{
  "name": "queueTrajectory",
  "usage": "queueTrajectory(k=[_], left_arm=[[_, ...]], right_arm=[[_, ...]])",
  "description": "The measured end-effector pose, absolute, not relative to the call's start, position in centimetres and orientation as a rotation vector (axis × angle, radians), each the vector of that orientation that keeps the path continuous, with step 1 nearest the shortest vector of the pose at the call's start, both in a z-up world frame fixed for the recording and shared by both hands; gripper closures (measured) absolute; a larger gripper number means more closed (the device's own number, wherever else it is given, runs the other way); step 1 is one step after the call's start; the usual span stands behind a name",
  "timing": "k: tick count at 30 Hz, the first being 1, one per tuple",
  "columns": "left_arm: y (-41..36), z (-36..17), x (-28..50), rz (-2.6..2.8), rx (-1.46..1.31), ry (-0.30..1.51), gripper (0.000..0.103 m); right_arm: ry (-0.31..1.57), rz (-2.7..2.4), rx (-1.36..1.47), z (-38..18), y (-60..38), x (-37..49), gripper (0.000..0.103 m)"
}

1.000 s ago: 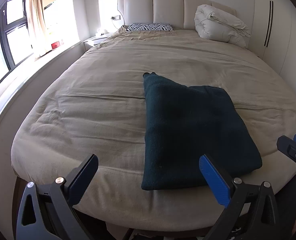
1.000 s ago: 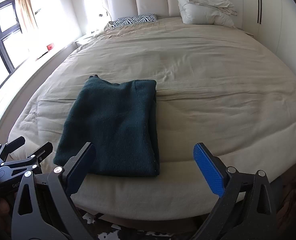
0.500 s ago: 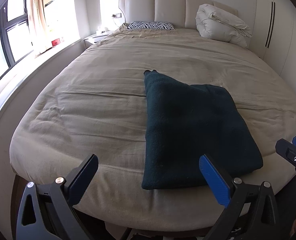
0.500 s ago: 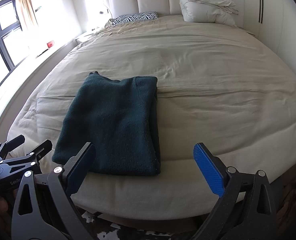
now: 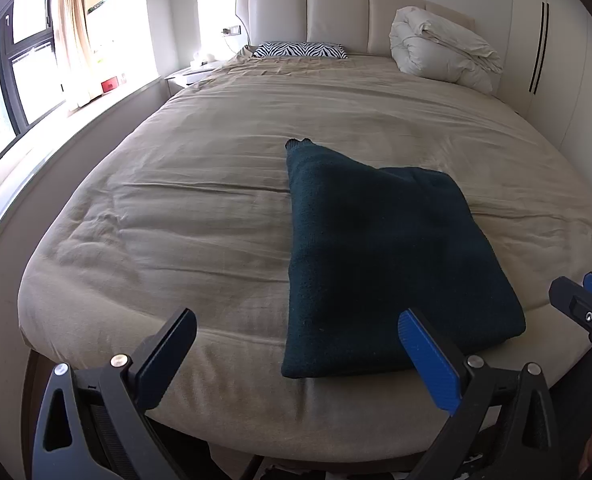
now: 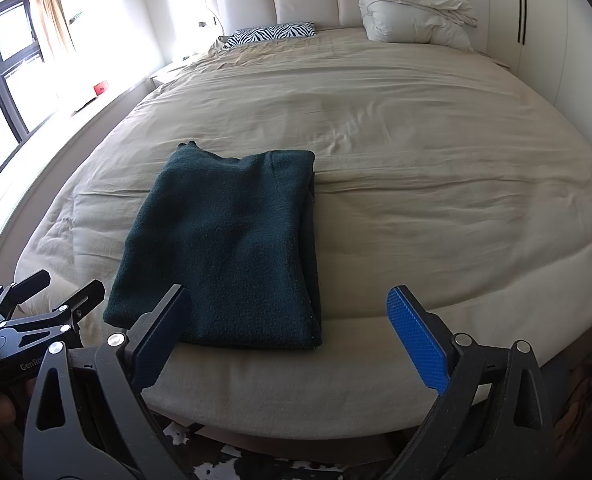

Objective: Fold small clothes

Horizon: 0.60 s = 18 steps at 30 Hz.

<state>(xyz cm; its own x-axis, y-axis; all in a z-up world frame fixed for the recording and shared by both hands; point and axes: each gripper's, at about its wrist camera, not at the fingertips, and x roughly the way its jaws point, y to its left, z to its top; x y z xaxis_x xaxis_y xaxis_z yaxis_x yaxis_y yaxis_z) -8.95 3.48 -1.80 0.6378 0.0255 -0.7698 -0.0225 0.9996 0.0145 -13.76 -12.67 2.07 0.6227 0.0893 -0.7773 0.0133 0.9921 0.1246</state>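
Sweater (image 6: pixel 223 248), dark green, lies folded flat near the foot edge of the bed (image 6: pixel 416 160), on the beige cover. Left gripper (image 5: pixel 296 360) hovers off the foot edge, fingers spread wide, holding nothing. Right gripper (image 6: pixel 287 336) hovers likewise just short of the sweater's near hem, fingers wide and empty. Zebra pillow (image 6: pixel 271 33) and bundled white duvet (image 6: pixel 412 16) sit at the headboard.
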Motion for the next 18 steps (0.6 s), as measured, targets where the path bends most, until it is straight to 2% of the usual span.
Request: queueTrajectory(k=[18], left_arm=[[3.56,-1.99,-8.89,0.026,0.001,0.882,0.000]], right_arm=[[0.904,0.045,0.125,1.70,-12.66,-13.78,0.003]])
